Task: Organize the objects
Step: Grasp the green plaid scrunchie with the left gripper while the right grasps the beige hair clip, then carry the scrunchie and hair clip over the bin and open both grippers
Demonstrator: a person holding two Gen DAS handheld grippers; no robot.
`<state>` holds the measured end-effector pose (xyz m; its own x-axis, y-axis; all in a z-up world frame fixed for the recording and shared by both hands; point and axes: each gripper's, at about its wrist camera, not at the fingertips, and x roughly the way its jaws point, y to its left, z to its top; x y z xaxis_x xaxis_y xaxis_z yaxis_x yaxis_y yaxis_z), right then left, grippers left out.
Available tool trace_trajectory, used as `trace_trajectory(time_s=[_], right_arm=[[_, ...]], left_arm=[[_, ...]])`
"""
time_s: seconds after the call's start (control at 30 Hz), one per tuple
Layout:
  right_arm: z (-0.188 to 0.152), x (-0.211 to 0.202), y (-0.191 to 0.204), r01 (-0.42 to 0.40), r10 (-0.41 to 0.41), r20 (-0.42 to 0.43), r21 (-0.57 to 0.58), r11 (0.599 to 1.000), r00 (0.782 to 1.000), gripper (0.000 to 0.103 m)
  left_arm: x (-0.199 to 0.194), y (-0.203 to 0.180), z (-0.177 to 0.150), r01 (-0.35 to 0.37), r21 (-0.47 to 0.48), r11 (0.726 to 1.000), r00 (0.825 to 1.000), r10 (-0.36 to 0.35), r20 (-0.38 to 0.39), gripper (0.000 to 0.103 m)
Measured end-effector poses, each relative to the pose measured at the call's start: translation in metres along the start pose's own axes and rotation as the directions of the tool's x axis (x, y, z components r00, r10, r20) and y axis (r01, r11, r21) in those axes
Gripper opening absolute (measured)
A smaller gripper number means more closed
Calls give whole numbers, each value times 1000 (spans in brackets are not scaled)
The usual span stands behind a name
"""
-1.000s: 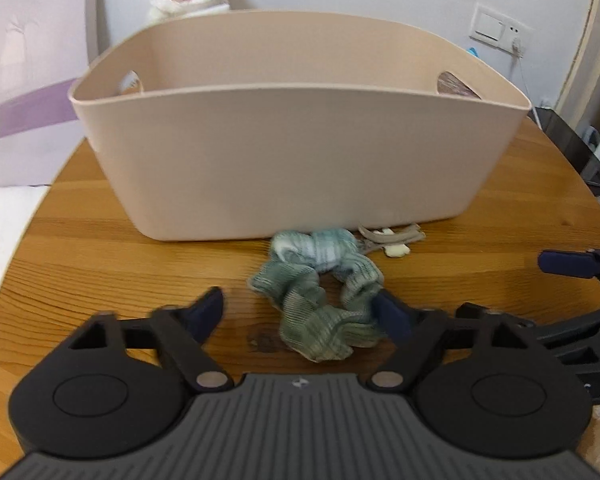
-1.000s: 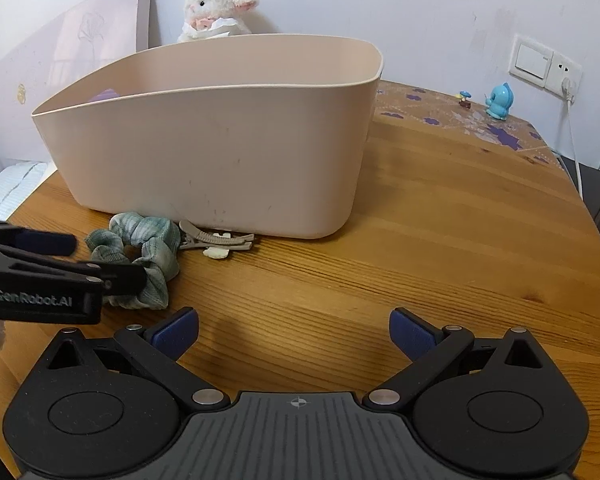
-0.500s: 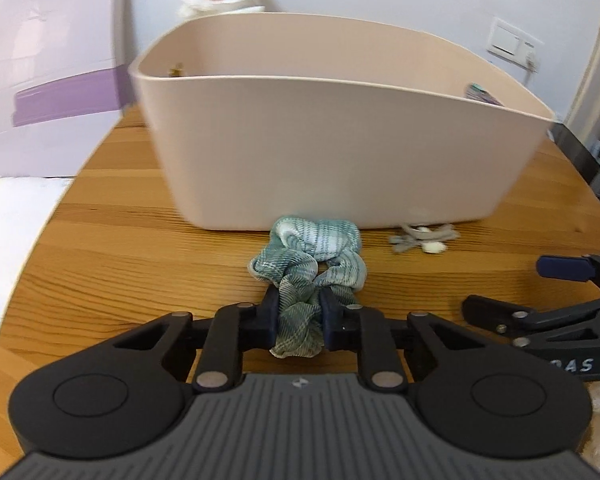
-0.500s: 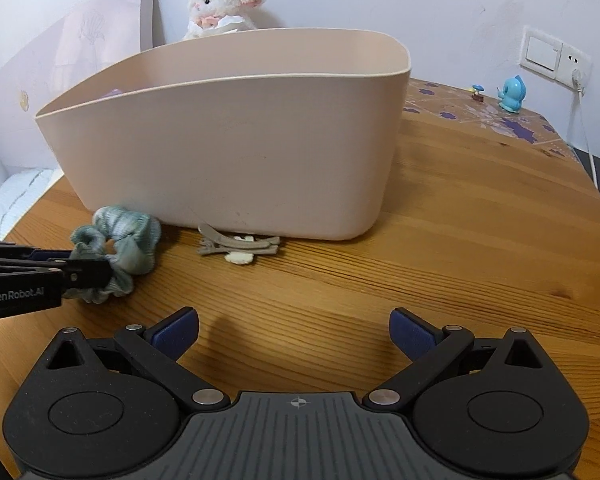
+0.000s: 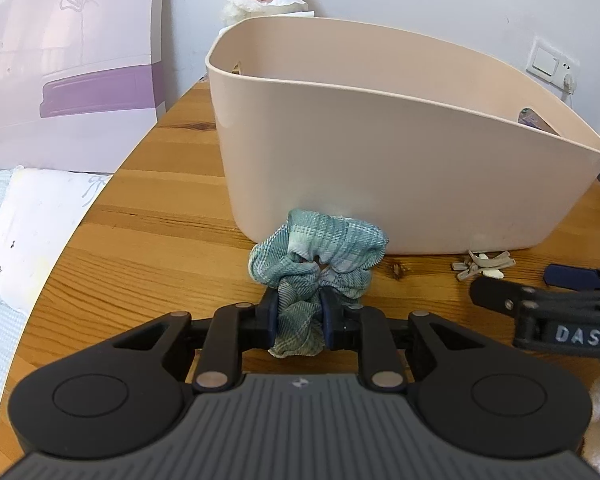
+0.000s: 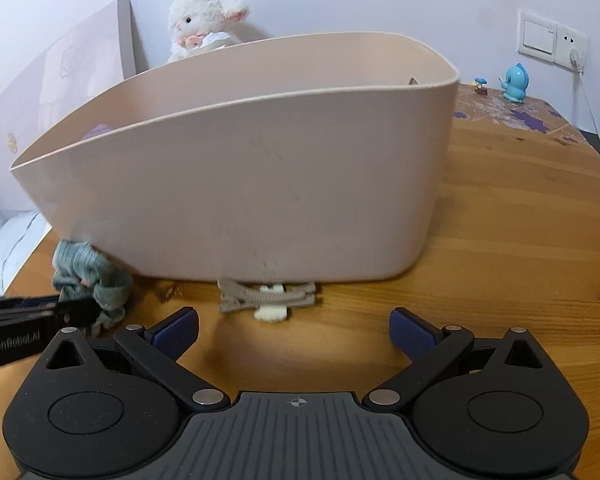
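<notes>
My left gripper (image 5: 300,312) is shut on a green plaid scrunchie (image 5: 320,248), held just in front of the beige plastic basket (image 5: 400,160) on the wooden table. The scrunchie also shows in the right wrist view (image 6: 88,276), at the basket's left corner. My right gripper (image 6: 294,330) is open and empty, low over the table, with a taupe hair clip (image 6: 268,298) lying just ahead of it against the basket's base. The clip also shows in the left wrist view (image 5: 484,264).
A white plush lamb (image 6: 204,20) sits behind the basket. A purple-and-white board (image 5: 68,60) leans at the left, bedding (image 5: 20,240) lies beyond the table's left edge. A blue figurine (image 6: 514,88) and a wall socket (image 6: 552,40) are at the far right.
My left gripper closed on the scrunchie and has moved it left along the basket front. My right gripper came closer to the hair clip, still open.
</notes>
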<state>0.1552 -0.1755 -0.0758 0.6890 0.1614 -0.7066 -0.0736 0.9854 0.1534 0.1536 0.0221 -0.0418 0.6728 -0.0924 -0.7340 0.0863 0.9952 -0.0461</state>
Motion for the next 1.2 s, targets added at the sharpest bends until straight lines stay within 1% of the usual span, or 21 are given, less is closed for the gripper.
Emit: trace_trajectory(time_s=[0.13,0.2,0.27,0.33,0.43,0.5,0.53,0.57,0.6,0.73,0.8,1.2], right_arm=[[1,6,6,38,-38,20,-6,999,999,103],[0,8,10,49,-48,26,-22,999,998,101],[0,8,14,70,-69,36,-44,997,997,88],[-2,8,17,87,-84,44,-65,994,995,80],[-4,7,22,85,-81,54,-86,993,995,74],[-5,6,23,82,-77,59,-90,993,995,68],[-6,5,23,80,-74,63,-93,993,995,58],[-7,3,23,80,-74,65,-94,992,995,52],[-7,2,23,87,-80,66,-103,991,995,52],[-8,-1,20,68,-62,60,-101,993,996,52],[-9,-3,18,57,-51,63,-93,994,997,44],[-17,-11,18,54,-47,64,-115,992,997,44]], left_arm=[[2,0,-1,4,-1,1000,1000,-4,9,25],[3,1,-1,7,-5,1000,1000,-7,14,25],[4,2,-2,10,-8,1000,1000,-10,19,25],[5,2,-2,12,-15,1000,1000,-11,24,25],[5,1,-4,7,-16,1000,999,-6,34,25],[4,0,-5,6,-14,1000,999,-6,37,24],[3,1,-5,8,-15,1000,999,-8,36,24],[3,1,-6,11,-17,1000,999,-10,34,24],[3,1,-5,14,-22,1000,999,-14,31,24],[1,4,-6,27,-50,998,999,-26,25,24],[0,3,-7,23,-44,999,999,-21,27,24],[-4,3,-11,29,-38,999,999,-28,26,24]])
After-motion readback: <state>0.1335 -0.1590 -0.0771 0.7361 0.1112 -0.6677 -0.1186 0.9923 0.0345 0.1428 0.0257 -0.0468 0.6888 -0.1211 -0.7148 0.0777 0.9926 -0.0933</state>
